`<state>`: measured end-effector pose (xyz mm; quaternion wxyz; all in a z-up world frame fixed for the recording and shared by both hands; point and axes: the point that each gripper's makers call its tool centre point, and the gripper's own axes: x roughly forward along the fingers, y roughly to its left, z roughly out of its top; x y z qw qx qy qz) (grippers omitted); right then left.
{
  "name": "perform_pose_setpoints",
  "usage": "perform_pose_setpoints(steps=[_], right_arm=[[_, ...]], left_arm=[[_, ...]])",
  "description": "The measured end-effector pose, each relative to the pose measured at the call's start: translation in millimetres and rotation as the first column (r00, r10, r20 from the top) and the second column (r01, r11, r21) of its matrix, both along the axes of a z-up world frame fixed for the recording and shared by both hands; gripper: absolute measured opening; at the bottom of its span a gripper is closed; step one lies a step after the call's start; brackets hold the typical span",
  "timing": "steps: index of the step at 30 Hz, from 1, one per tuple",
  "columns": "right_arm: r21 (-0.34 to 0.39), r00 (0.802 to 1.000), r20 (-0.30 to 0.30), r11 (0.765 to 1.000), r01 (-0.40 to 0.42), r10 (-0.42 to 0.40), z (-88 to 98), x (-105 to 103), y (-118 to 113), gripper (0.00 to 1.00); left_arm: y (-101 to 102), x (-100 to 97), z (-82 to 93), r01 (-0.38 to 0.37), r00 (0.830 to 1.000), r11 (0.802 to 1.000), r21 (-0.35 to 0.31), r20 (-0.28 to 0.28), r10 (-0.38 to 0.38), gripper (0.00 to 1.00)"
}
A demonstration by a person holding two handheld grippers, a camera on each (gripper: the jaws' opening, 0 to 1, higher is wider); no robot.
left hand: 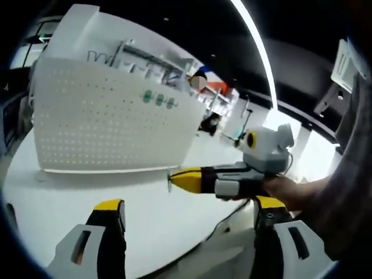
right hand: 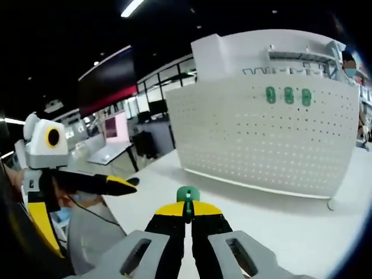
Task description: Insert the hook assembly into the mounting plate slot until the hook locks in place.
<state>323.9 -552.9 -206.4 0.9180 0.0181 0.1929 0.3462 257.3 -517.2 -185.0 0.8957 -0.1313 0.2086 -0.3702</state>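
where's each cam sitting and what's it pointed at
Left gripper view: rides the left tongs, open, facing the white pegboard; the right tongs and the person's hand enter from the right.
Right gripper view: rides the right tongs, shut on a green hook, facing the same pegboard.
Shared: pegboard, white table.

A white table point(left hand: 87, 203) carries everything near at hand; its bare top spreads wide in the right gripper view too. A dark cable point(left hand: 224, 221) trails over its edge. Overhead, a long ceiling light strip point(left hand: 256, 46) curves across a black ceiling. Far behind stand desks point(right hand: 113, 152) with chairs, a row of windows point(right hand: 157, 87), and a black wall panel with a red lower edge point(right hand: 104, 78). A person point(left hand: 199, 81) sits in the distance beyond the table.
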Motion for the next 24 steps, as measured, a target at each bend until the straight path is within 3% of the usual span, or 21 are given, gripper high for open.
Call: perform_pose_setpoints(steps=[16,24], right_arm=[[-0.022,0.995,0.058,0.996,0.083,-0.081,5.0,32,-20,0.00],[-0.027,0.976,0.130,0.983,0.179,-0.174,17.8,60,-47,0.00]], left_arm=[[7,10.3,-6.1,-0.041,0.999,0.999,0.028,-0.016,0.042,1.00],[11,12.9,-8.8,-0.053,0.998,0.998,0.040,-0.020,0.054,1.00]])
